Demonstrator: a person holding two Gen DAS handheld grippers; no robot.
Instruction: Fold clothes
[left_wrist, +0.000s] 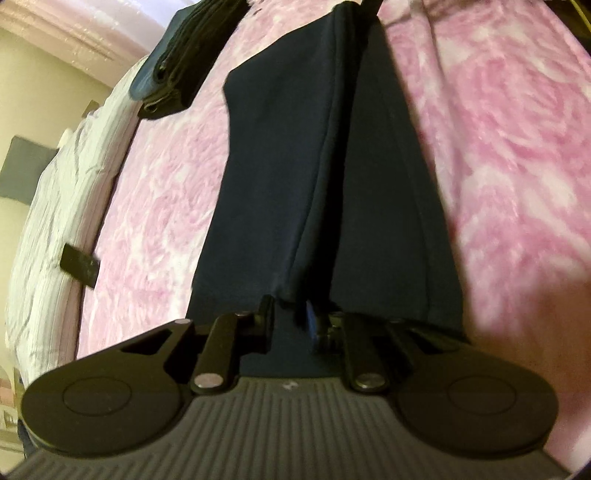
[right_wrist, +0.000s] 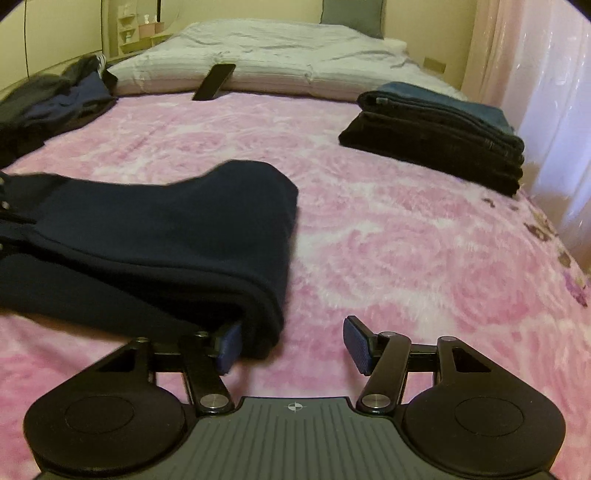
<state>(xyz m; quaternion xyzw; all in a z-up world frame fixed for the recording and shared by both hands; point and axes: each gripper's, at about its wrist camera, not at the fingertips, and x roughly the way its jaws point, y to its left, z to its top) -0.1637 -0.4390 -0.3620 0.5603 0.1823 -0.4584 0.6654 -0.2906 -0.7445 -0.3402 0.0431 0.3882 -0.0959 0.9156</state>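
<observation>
Navy trousers (left_wrist: 295, 177) lie lengthwise on the pink floral blanket (left_wrist: 498, 147), folded along their length so one leg sits atop the other; the cloth is plain, dark and smooth, with a seam line running down the upper layer. The near end rises off the blanket into the left gripper (left_wrist: 295, 317), whose fingers are pinched narrow on a gathered bunch of the fabric.

Left wrist view, left to right: a white pillow (left_wrist: 55, 192) with a black phone (left_wrist: 79, 266) resting against its edge, a stack of folded dark clothes (left_wrist: 177, 66) at the far side of the blanket, then the trousers down the middle, with bare pink blanket to the right.

Right wrist view, left to right: a loose heap of dark unfolded clothes (right_wrist: 48, 107) at the blanket's far left corner — not seen from the left wrist. Next, the trousers' folded end, thick and rounded, with layered edges visible. The right gripper (right_wrist: 291, 343) stands wide; its left pad (right_wrist: 227, 345) touches the fold's near edge, while the right pad (right_wrist: 356, 343) is clear over bare blanket — nothing clamped. A translucent pink curtain (right_wrist: 546, 92) hangs at the far right.
</observation>
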